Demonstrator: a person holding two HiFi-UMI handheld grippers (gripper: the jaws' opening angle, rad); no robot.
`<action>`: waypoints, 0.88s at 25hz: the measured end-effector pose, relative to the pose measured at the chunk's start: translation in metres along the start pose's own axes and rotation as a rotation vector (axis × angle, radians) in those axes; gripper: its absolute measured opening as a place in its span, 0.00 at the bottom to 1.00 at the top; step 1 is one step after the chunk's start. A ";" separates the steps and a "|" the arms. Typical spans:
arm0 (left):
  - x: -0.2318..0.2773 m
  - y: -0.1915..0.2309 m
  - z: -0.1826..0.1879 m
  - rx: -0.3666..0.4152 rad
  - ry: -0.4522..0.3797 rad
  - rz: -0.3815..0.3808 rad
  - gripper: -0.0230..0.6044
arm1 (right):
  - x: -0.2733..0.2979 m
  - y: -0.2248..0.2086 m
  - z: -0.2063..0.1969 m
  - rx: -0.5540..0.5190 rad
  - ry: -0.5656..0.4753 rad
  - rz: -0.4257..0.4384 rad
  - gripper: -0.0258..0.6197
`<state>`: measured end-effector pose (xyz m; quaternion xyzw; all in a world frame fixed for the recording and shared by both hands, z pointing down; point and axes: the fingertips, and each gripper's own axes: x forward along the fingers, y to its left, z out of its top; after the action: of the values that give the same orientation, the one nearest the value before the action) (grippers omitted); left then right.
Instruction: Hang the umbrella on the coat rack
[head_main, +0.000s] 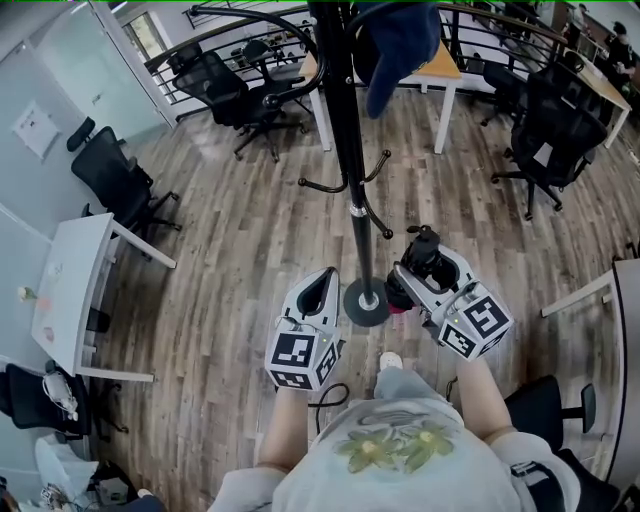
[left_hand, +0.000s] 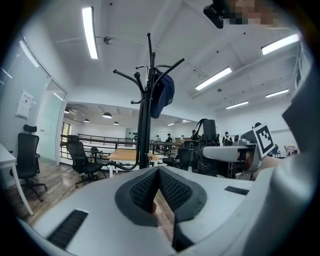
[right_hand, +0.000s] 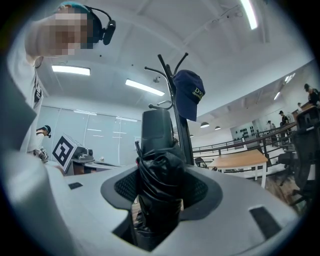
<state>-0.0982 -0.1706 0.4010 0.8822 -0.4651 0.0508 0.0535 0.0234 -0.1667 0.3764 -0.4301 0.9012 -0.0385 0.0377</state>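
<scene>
The black coat rack (head_main: 349, 150) rises right in front of me, its round base (head_main: 366, 302) on the wood floor between the two grippers. A dark blue cap (head_main: 400, 40) hangs on one of its upper hooks. My right gripper (head_main: 420, 264) is shut on a folded black umbrella (head_main: 424, 247), just right of the base. In the right gripper view the umbrella (right_hand: 159, 185) stands upright between the pads, with the rack (right_hand: 167, 67) and cap (right_hand: 191, 92) behind it. My left gripper (head_main: 325, 280) is left of the base, shut and holding nothing; its pads (left_hand: 170, 189) meet at the tip.
Black office chairs (head_main: 250, 95) and a wooden desk (head_main: 440, 65) stand beyond the rack, in front of a black railing (left_hand: 95, 140). A white table (head_main: 70, 290) is at the left, with another chair (head_main: 120, 180) by it. More chairs (head_main: 550, 140) are at the right.
</scene>
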 end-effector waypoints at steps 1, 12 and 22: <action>0.003 0.002 0.001 -0.001 -0.001 0.004 0.04 | 0.004 -0.002 0.000 -0.002 0.001 0.006 0.38; 0.028 0.029 0.004 -0.020 0.008 0.076 0.04 | 0.042 -0.027 0.005 -0.006 0.012 0.077 0.38; 0.049 0.043 -0.004 -0.042 0.012 0.143 0.04 | 0.057 -0.054 -0.028 0.035 0.082 0.115 0.38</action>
<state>-0.1064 -0.2344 0.4141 0.8450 -0.5276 0.0503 0.0709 0.0265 -0.2437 0.4074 -0.3749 0.9244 -0.0698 0.0104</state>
